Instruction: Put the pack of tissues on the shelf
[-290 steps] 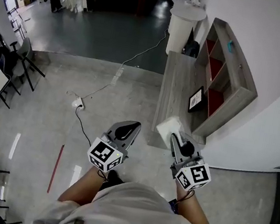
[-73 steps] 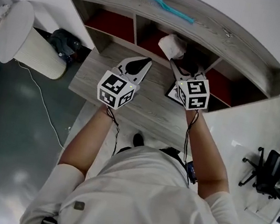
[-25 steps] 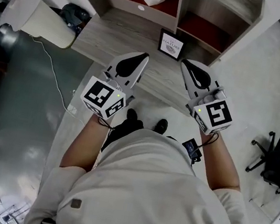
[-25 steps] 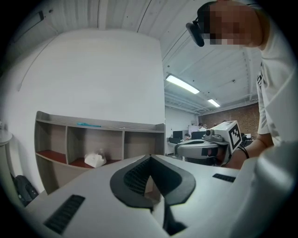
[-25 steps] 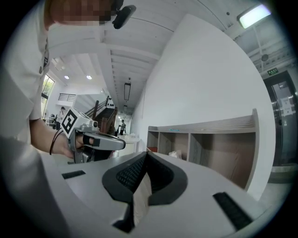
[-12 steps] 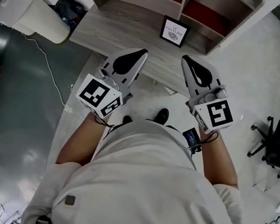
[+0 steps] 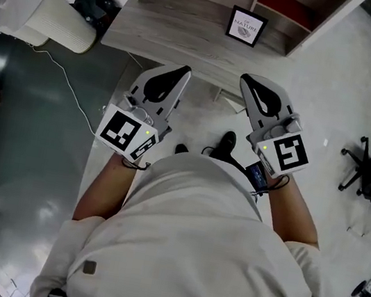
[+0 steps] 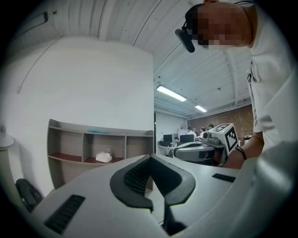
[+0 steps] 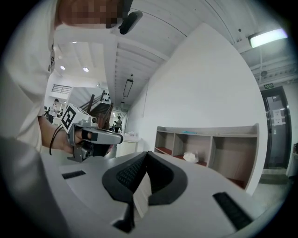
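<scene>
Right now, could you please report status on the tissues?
Left gripper shut, right gripper shut, both clear of the shelf. Tissue pack in its middle compartment. Nothing blocking.

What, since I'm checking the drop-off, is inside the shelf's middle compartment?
A white pack of tissues lies on the middle compartment's red floor in the shelf. Whatever is behind the pack is covered.

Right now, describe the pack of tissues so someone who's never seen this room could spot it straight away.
Find the grey wooden shelf unit against the white wall, showing three open bays with red floors. In the middle bay sits the pack of tissues, a small white crumpled lump. The teal strip, by contrast, lies up on the top board.
</scene>
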`<state>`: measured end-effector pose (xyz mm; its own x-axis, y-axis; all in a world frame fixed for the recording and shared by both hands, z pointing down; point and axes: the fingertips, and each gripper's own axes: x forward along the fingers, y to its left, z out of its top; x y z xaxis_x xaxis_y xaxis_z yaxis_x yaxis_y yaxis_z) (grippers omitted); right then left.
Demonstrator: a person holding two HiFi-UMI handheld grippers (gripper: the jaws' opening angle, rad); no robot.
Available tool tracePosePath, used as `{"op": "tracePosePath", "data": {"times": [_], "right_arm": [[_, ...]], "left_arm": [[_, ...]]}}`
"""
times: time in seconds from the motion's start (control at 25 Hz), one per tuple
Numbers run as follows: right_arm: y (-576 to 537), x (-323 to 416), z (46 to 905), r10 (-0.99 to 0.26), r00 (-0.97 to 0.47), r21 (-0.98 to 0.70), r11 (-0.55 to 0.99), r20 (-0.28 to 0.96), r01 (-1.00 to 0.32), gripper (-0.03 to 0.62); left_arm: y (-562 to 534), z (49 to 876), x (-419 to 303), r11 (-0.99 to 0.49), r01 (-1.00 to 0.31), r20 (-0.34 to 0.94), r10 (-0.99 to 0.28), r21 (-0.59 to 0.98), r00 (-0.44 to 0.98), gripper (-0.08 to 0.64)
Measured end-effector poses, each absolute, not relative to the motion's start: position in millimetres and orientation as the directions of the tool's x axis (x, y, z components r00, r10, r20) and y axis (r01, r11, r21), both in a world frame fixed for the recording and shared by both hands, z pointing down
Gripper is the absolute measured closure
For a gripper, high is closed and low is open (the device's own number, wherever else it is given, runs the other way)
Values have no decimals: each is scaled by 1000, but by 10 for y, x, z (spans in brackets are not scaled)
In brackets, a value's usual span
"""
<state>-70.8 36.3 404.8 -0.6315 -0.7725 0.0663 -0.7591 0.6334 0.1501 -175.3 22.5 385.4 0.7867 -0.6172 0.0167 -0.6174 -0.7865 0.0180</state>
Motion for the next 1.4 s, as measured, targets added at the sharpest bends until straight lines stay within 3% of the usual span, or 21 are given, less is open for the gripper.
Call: {"op": "tracePosePath", "data": {"times": [0.6,1.4], "right_arm": [[1039,-1401,4171,-795,-595,141,607,118,-782,572],[1335,-1628,4095,-824,-557,177,567,106,-805,572]], "left_arm": [[816,4011,-2706,-794,-607,38,-607,14,794,545],[1012,3912,-3019,-816,-578,4,-579,-13,816,545]]}}
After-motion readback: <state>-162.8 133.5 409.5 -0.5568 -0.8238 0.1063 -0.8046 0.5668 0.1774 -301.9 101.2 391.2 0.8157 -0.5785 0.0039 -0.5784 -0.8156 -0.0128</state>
